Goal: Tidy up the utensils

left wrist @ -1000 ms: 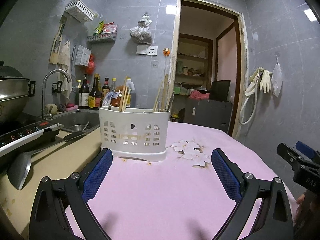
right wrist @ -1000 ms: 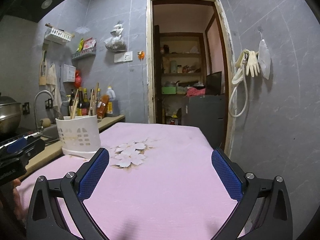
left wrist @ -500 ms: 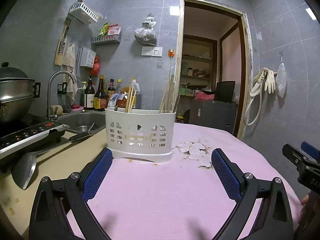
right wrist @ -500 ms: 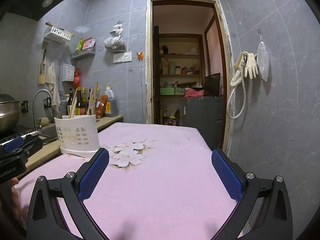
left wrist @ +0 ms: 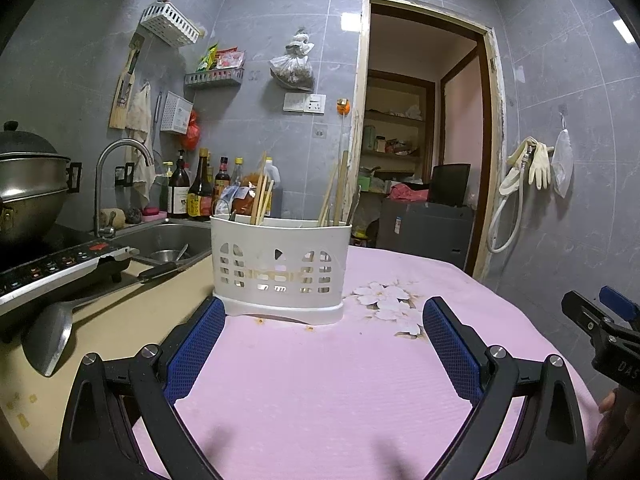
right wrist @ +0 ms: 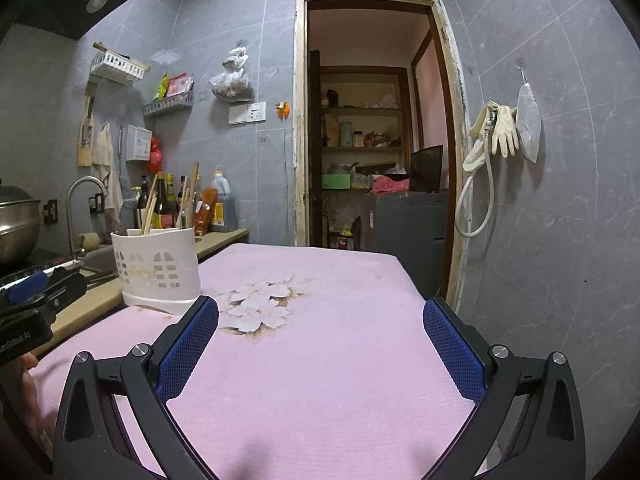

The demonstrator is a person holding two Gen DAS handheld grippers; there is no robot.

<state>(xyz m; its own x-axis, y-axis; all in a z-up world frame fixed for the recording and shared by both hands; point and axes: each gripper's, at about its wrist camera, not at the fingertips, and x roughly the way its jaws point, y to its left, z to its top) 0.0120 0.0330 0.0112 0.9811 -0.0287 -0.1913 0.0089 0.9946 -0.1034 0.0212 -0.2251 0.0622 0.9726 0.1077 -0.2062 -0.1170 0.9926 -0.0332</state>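
Note:
A white perforated utensil holder (left wrist: pixel 280 268) stands upright on the pink table cover (left wrist: pixel 320 380), with wooden chopsticks (left wrist: pixel 262 198) and a few other utensils sticking out of its top. My left gripper (left wrist: pixel 320 320) is open just in front of the holder, nothing between its blue pads. In the right wrist view the same holder (right wrist: pixel 156 270) stands at the left edge of the pink cover (right wrist: pixel 320 360). My right gripper (right wrist: pixel 320 320) is open and empty over the cover, to the right of the holder. Its black body (left wrist: pixel 600 336) shows at the left view's right edge.
A metal spatula (left wrist: pixel 52 332) lies on the beige counter (left wrist: pixel 100 332) to the left, beside an induction cooker (left wrist: pixel 52 268) and a sink (left wrist: pixel 168 240) with a tap. Sauce bottles (left wrist: pixel 196 192) line the back wall. A doorway (right wrist: pixel 376 140) opens behind the table.
The left gripper has moved closer to the utensil holder and a little lower. The right gripper has shifted slightly; both stay open and empty.

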